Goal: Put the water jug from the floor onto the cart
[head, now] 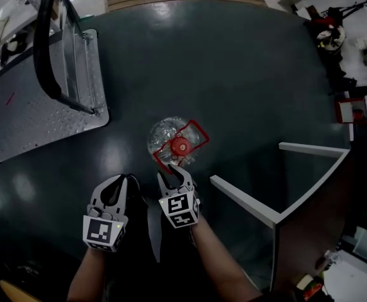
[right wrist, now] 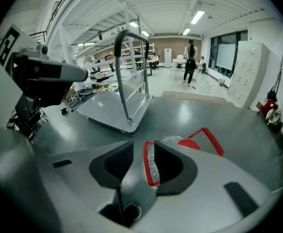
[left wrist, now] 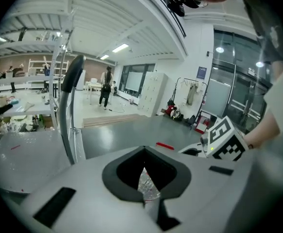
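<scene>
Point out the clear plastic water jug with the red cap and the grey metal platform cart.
Clear plastic water jug [head: 180, 146]: head view, red cap.
Grey metal platform cart [head: 38, 109]: head view, bare deck.

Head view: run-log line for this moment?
clear plastic water jug with red cap: on dark floor | right hand-held gripper: open, red handle between jaws | left hand-held gripper: shut | grey metal cart: apart from jug

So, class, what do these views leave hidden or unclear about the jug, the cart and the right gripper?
Water jug: head view looks straight down, so its height and fill are hidden; gripper views show only slivers past the jaws.
Cart: cut off by the head view's left edge; wheels hidden under its deck.
Right gripper: open astride the red handle; whether it touches is unclear.
</scene>
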